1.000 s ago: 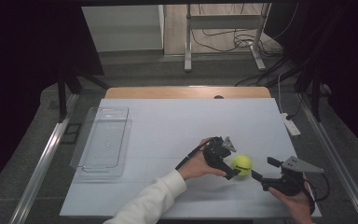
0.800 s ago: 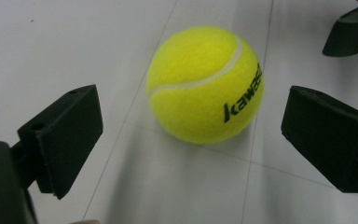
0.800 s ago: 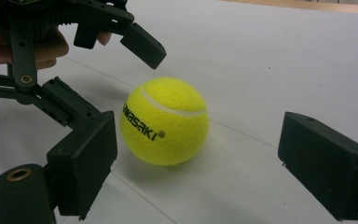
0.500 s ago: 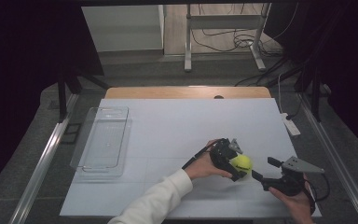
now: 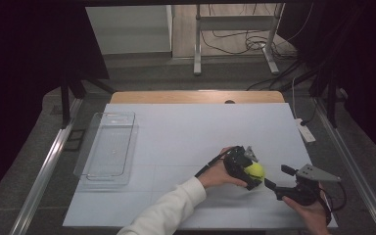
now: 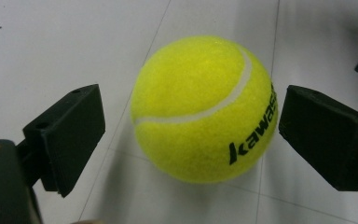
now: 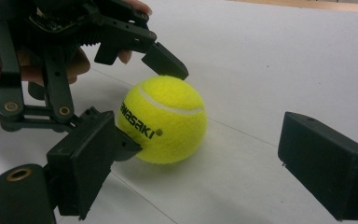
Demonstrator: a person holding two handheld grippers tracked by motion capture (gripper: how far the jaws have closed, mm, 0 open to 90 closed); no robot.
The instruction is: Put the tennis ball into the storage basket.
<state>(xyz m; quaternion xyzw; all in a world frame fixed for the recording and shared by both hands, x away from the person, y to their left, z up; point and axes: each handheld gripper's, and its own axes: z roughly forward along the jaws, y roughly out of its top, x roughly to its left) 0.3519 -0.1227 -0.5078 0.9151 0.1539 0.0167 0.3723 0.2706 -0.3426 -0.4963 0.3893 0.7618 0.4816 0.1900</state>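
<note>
The tennis ball (image 5: 255,171) is bright yellow-green felt with a white curved seam and black lettering reading "kawasaki". It is a sphere, so it has no long axis. In the left gripper view (image 6: 205,108) the seam runs from lower left to upper right across the upper face, and the lettering climbs the right flank. In the right gripper view (image 7: 163,119) the lettering lies across the left side.

Location: the ball rests on the white table surface (image 5: 186,132), in the near right area, with a soft shadow beneath it.

Left gripper (image 5: 248,169): jaws open, one on each side of the ball. In its own view (image 6: 189,128) a gap shows at the left jaw; the right jaw sits just beside the lettering, and contact there cannot be confirmed. The left hand (image 5: 219,172), in a white sleeve, holds it.

Right gripper (image 5: 275,182): jaws open and spread wide, nothing between them, aimed at the ball from the near right side.

A clear plastic tray (image 5: 106,149) lies at the left, well apart from the ball.
</note>
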